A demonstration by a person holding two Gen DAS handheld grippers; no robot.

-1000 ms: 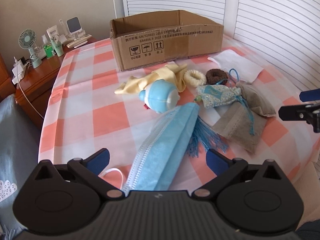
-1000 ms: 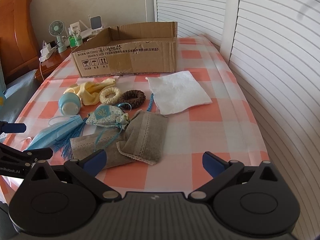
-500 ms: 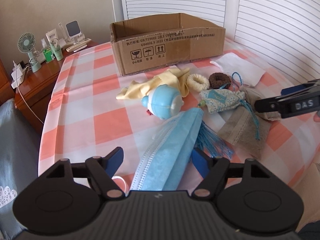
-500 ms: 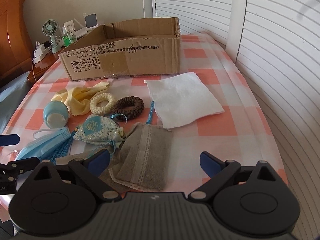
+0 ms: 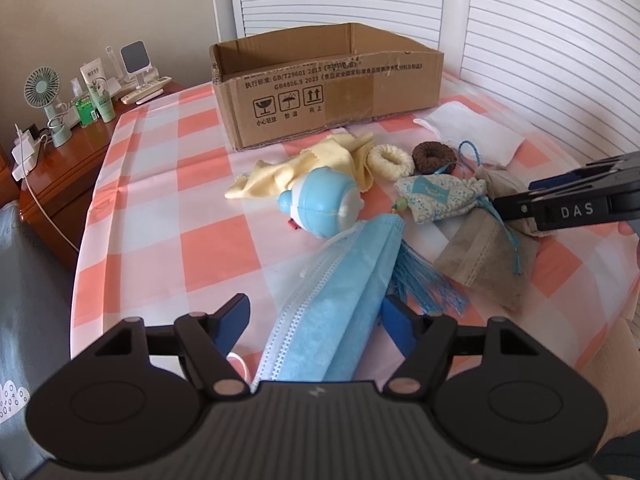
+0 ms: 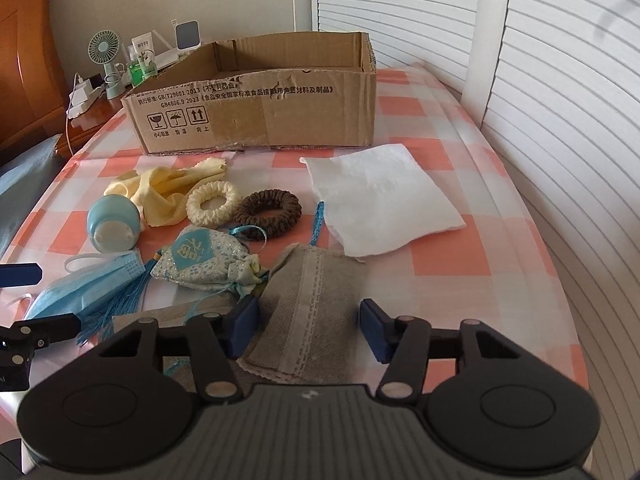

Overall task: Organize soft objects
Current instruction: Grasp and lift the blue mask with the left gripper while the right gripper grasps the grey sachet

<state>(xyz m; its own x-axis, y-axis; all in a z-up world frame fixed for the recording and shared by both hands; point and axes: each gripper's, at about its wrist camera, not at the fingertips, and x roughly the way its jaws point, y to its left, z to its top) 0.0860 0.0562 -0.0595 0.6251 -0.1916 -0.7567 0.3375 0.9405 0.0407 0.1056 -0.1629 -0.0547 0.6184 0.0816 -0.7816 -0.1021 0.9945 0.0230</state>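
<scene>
Behind the soft items, cardboard box (image 6: 256,112), inside apparently empty.

- Looks like a home bedroom.
- Wooden headboard (image 6: 28,52) at the left edge, probably of a bed, though only part shows.
- Wooden bedside cabinet (image 5: 68,172) carrying a small desk fan (image 5: 42,92), toiletry tubes and bottles (image 5: 94,88), a phone stand (image 5: 134,60), a remote (image 5: 146,90) and a plugged-in charger (image 5: 22,146).
- White louvred shutters (image 6: 560,80) along the back and right side.
- Pink-and-white checked cloth (image 5: 160,208) spread over the work surface, with a plain cardboard box (image 6: 260,112) standing on it.
- Household soft oddments scattered about: hair scrunchies (image 6: 214,202), a face mask (image 5: 344,292), sachet pouches (image 6: 208,258).
</scene>
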